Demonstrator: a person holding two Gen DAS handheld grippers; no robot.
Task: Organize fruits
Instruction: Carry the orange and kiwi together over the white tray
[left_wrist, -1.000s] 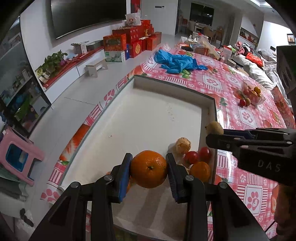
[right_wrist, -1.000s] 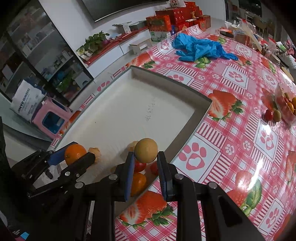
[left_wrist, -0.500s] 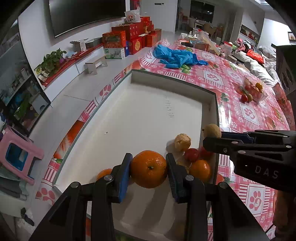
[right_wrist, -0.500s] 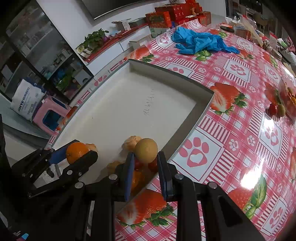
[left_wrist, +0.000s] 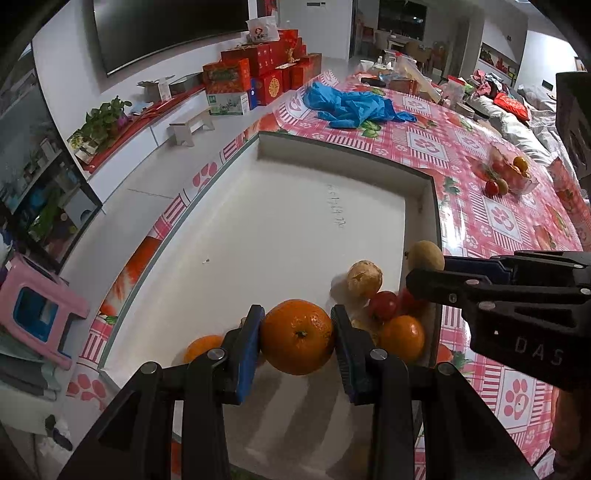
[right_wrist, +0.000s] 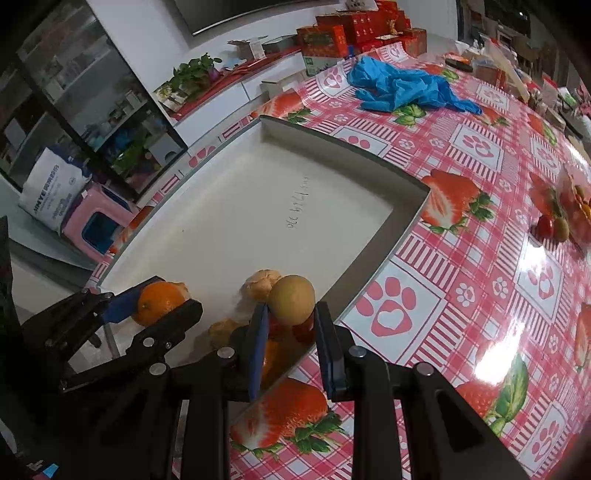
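My left gripper (left_wrist: 297, 338) is shut on an orange (left_wrist: 297, 336) and holds it over the near end of the white tray (left_wrist: 288, 236). It also shows in the right wrist view (right_wrist: 160, 301). My right gripper (right_wrist: 291, 314) is shut on a yellow-brown round fruit (right_wrist: 291, 299) above the tray's right rim; the fruit also shows in the left wrist view (left_wrist: 424, 255). In the tray's near right corner lie a pale tan fruit (left_wrist: 364, 273), red tomatoes (left_wrist: 383, 305) and an orange (left_wrist: 402, 338). Another orange (left_wrist: 201, 347) lies behind my left finger.
A clear container of small fruits (left_wrist: 511, 171) stands far right on the strawberry tablecloth (right_wrist: 461, 258). Blue gloves (left_wrist: 351, 105) lie beyond the tray. A pink stool (left_wrist: 33, 314) stands on the floor to the left. Red boxes (left_wrist: 258, 74) are stacked far back.
Both grippers have drawn back and up a little from the tray with their fruits still held. The fruits in the tray have not moved.
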